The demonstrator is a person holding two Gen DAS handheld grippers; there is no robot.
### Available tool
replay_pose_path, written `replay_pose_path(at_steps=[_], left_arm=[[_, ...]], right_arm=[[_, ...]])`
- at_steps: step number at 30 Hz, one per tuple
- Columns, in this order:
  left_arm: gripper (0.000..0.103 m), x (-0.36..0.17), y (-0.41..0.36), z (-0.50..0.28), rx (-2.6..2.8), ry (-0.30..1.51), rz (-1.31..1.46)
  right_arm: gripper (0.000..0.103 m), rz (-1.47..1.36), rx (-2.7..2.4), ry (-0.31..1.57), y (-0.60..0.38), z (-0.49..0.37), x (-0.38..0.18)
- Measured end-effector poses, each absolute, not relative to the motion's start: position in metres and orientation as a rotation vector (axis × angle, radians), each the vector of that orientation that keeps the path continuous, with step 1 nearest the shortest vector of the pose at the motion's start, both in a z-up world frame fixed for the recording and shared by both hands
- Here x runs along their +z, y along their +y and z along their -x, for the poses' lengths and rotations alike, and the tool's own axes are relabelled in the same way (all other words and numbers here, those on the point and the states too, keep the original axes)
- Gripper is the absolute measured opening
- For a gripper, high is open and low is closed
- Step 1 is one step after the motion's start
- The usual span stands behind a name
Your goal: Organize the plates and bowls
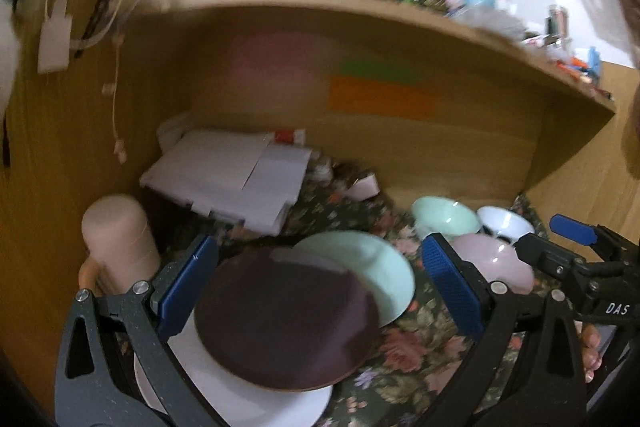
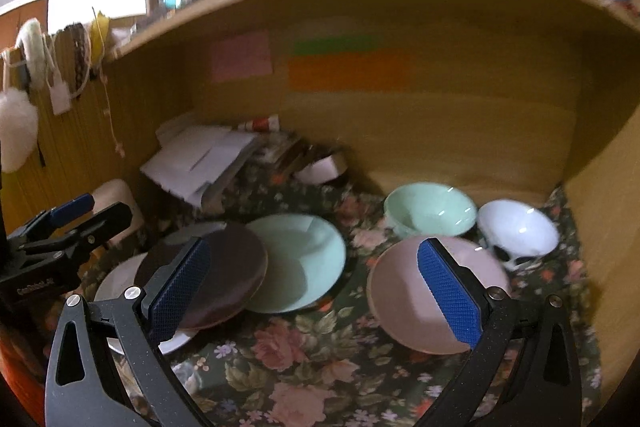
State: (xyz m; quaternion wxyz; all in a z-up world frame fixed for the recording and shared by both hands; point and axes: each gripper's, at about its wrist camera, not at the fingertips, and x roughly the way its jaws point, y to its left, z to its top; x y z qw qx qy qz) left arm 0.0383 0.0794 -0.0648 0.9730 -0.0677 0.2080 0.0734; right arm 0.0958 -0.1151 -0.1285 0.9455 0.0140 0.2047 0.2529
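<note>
Floral cloth free at front | plates overlap | both tools wide open, empty

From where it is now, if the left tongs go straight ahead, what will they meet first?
Most likely the dark plate: it lies between the open left tongs, stacked on a white plate. Depth is unclear in this blurred fisheye view.

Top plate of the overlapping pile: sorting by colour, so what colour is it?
Dark brown plate, overlapping white and mint ones; the right wrist view shows it best.
</note>
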Motion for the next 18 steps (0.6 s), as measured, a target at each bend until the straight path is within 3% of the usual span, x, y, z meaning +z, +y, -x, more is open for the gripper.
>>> replay_pose_path(at_steps=[18], left_arm=[[0.103,-0.143,0.164,-0.053,0.3,0.679,0.218]], right_arm=[[0.101,0.15,0.593,0.592,-0.029,-0.154,-0.172]])
